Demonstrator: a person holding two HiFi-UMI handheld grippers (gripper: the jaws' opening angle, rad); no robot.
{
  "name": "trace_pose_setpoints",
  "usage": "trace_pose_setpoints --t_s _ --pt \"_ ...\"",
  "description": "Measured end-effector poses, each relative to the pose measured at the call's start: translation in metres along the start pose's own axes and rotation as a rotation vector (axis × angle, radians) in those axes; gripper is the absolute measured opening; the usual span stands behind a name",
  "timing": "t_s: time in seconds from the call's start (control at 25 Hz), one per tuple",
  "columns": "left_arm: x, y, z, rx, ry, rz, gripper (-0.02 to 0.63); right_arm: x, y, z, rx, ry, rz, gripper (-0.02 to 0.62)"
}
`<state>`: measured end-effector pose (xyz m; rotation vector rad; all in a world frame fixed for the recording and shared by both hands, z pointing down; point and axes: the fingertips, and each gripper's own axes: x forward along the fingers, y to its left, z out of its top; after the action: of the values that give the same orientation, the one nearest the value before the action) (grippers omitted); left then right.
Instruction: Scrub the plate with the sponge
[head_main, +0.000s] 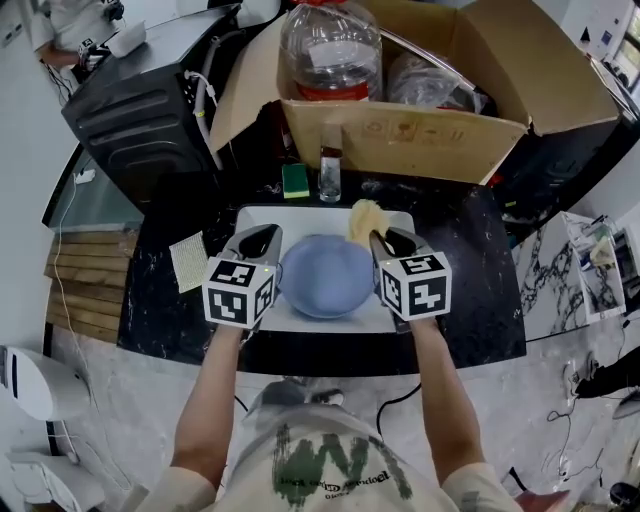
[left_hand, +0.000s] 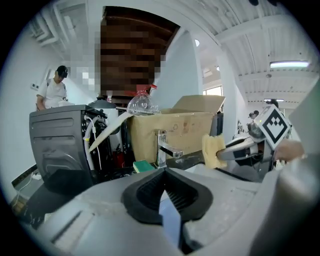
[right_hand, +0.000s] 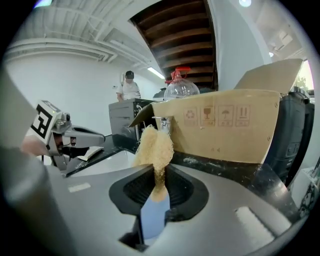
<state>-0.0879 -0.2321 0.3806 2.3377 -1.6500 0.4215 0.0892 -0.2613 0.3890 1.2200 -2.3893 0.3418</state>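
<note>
the left gripper (head_main: 258, 238) and the right gripper (head_main: 392, 240) are held side by side, both pointing away from the person, with the blue plate (head_main: 325, 275) lying between them in a white basin (head_main: 300, 216). the plate's left rim is right at the left gripper and its right rim runs under the right one.

in the left gripper view the jaws are drawn almost fully together, with a thin sliver of blue caught between them, which looks like the plate's rim.

the right gripper's jaws are pinched on the lower end of a pale yellow sponge (head_main: 365, 218). the rest of the sponge fans out upright beyond the fingertips, and blue shows in the gap beneath it. the sponge sits just past the plate's far right rim, not pressed to its middle.

ahead of both grippers, a chrome tap (head_main: 330, 170) stands at the basin's far edge. a green sponge (head_main: 295, 180) lies just to the tap's left. a cardboard box (head_main: 420, 140) with a large clear bottle (head_main: 330, 50) in it stands behind them. a pale mesh pad (head_main: 188, 262) lies on the dark counter (head_main: 160, 310), out to the left of the left gripper.
</note>
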Motion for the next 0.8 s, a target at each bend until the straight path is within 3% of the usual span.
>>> trace_pose_setpoints --t_s 0.4,0.8 --pt "-0.02 -0.01 0.003 -0.021 -0.018 -0.009 0.003 -0.026 0.008 0.016 -0.025 -0.142 -0.014 0.058" --pt "-0.022 -0.017 0.004 -0.019 -0.013 -0.004 0.003 -0.036 0.007 0.018 -0.041 -0.158 -0.016 0.058"
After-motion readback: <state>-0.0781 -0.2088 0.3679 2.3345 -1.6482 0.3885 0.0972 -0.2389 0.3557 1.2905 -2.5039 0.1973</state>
